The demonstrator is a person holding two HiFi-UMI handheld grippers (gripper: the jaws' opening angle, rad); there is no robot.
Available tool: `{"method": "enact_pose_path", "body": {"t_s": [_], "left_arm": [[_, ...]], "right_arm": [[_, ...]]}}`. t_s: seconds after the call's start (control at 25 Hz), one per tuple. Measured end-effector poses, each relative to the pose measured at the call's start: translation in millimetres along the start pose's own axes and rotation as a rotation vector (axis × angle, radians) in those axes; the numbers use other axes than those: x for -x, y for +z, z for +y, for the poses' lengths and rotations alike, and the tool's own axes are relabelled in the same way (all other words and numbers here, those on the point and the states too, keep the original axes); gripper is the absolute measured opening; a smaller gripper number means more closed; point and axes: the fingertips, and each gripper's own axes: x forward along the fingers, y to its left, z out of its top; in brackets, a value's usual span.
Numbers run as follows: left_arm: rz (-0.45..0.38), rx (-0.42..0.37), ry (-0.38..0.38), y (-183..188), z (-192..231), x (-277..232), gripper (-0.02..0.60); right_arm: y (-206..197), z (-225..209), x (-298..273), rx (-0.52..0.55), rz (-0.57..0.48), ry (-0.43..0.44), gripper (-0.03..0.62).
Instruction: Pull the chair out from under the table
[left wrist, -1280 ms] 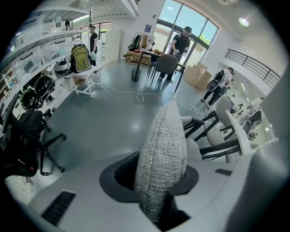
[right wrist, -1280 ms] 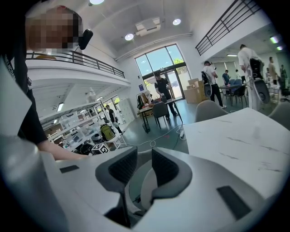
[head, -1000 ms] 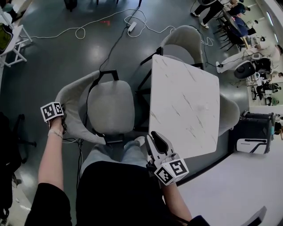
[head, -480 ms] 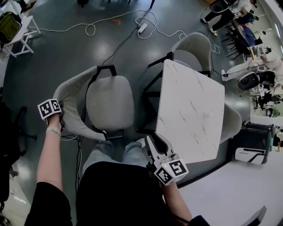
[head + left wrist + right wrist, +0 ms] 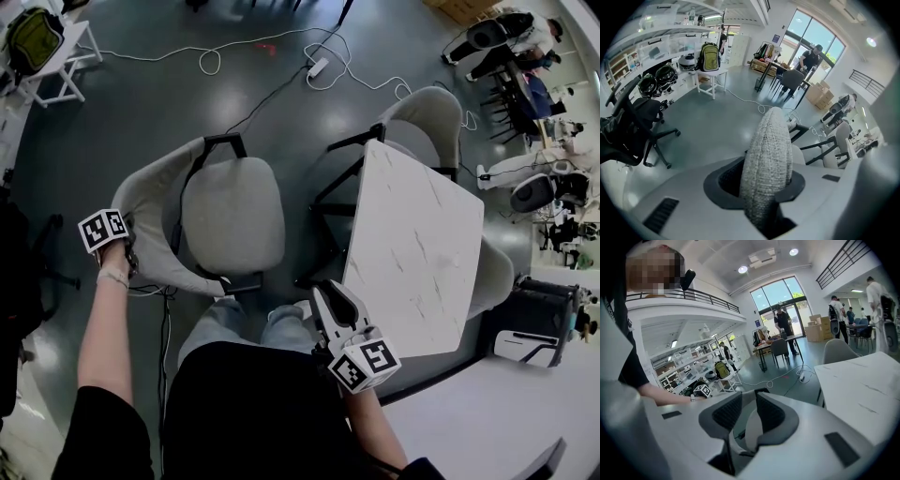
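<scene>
Head view: grey fabric shell chair on black frame (image 5: 232,223) sits clear of white marble-look square table (image 5: 422,246), bare floor between. Left gripper (image 5: 124,264) is on chair's back rim, seat just to its right. Right gripper (image 5: 325,298) has chair ahead-left, not touching.

Left gripper view: jaws clamped on woven rim, which runs straight away from tool.

Right gripper view: jaws slightly apart, gripping nothing, table off to right.

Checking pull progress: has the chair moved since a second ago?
Yes. The chair has slid left, away from the white table; the gap between them is wider.
</scene>
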Motion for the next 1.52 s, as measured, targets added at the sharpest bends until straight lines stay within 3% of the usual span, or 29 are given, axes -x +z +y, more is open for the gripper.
{"method": "enact_pose_path", "body": {"t_s": [0.72,1.52], "left_arm": [[-0.038,0.111,0.062,19.8,91.6,22.5,0.12],[-0.09,0.246,0.11,2.3,142.0,40.5,0.12]], "right_arm": [[14.0,35.4,-49.0,0.045,0.043,0.08,0.106],[14.4,59.1,-78.3,0.125,0.094,0.204,0.106]]}}
